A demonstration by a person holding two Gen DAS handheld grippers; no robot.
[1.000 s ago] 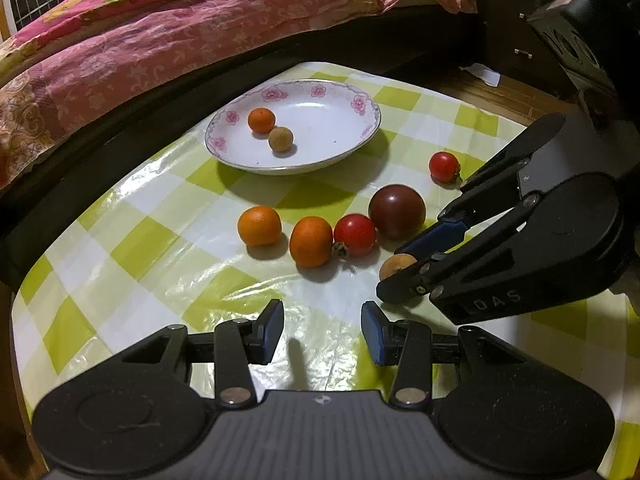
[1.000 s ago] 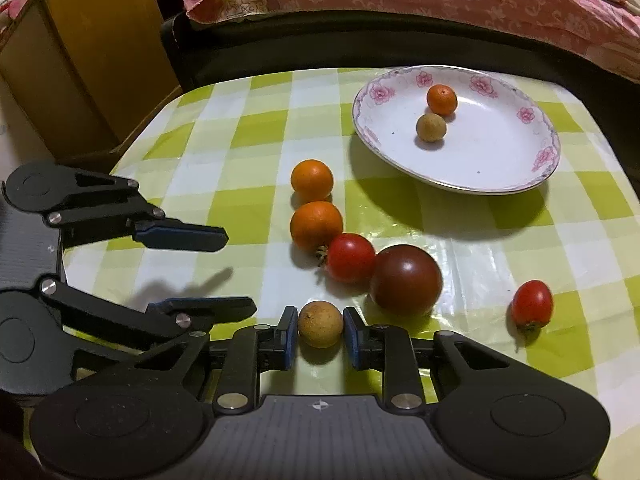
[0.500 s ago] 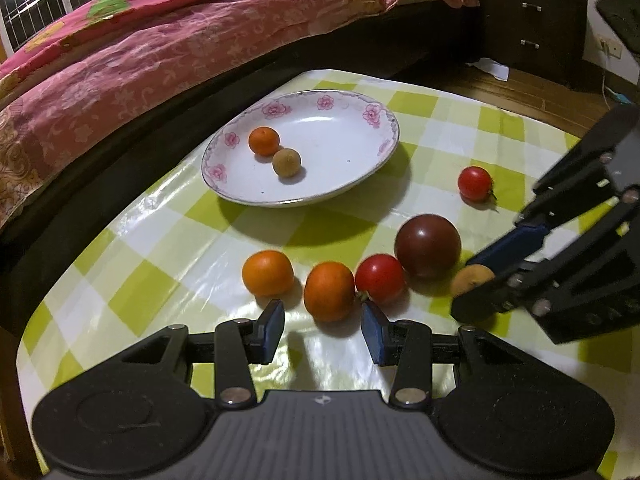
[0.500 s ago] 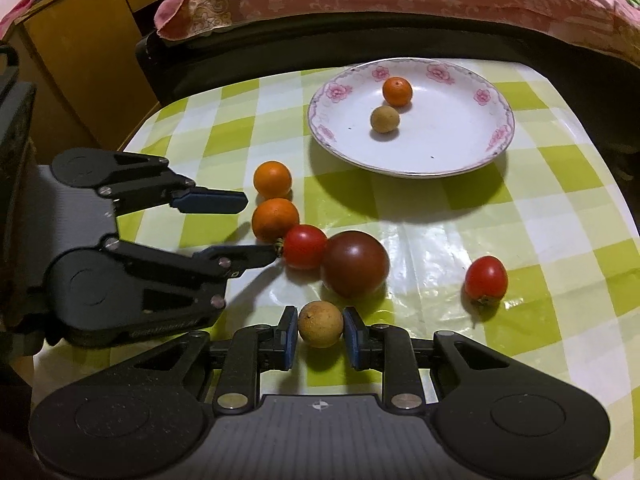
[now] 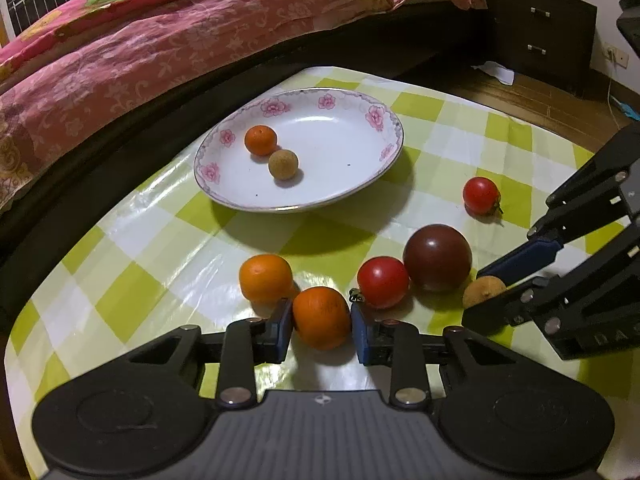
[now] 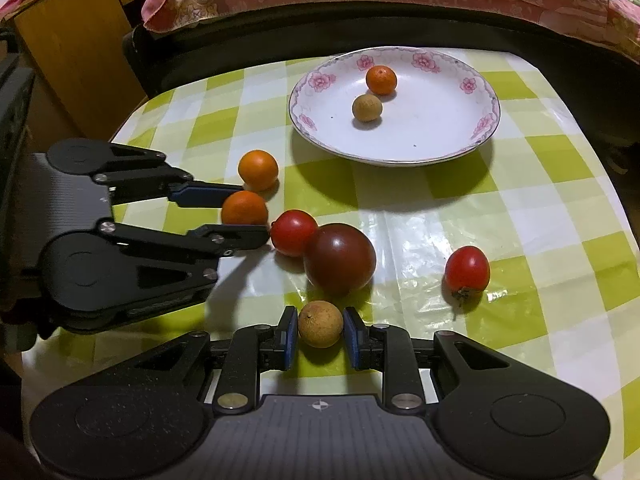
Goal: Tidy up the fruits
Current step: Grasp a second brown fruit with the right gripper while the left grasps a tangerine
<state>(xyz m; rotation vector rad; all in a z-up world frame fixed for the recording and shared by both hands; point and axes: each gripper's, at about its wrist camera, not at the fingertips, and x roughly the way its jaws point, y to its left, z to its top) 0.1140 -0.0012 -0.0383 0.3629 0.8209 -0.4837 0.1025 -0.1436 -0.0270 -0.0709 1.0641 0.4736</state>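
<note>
Left tongs (image 5: pixel 322 320) clamp an orange (image 5: pixel 321 317); right tongs (image 6: pixel 320 334) flank the longan (image 6: pixel 320 329), contact unclear. Dresser (image 5: pixel 540 24): left view only.

Both cameras sit low over the bench (image 5: pixel 132 288), each looking forward along its own fingers toward the plate (image 5: pixel 224 200), which serves as the landmark. The left wrist view looks from the near-left of the plate, with the bed (image 5: pixel 120 48) behind it and a dark dresser (image 5: pixel 540 32) off to the plate's right. The right wrist view looks from the near-right of the plate (image 6: pixel 320 144), with a wooden cabinet (image 6: pixel 76 52) to its left. Both views share the plate and the loose fruit before it, and each sees the other hand-held gripper from the side.
</note>
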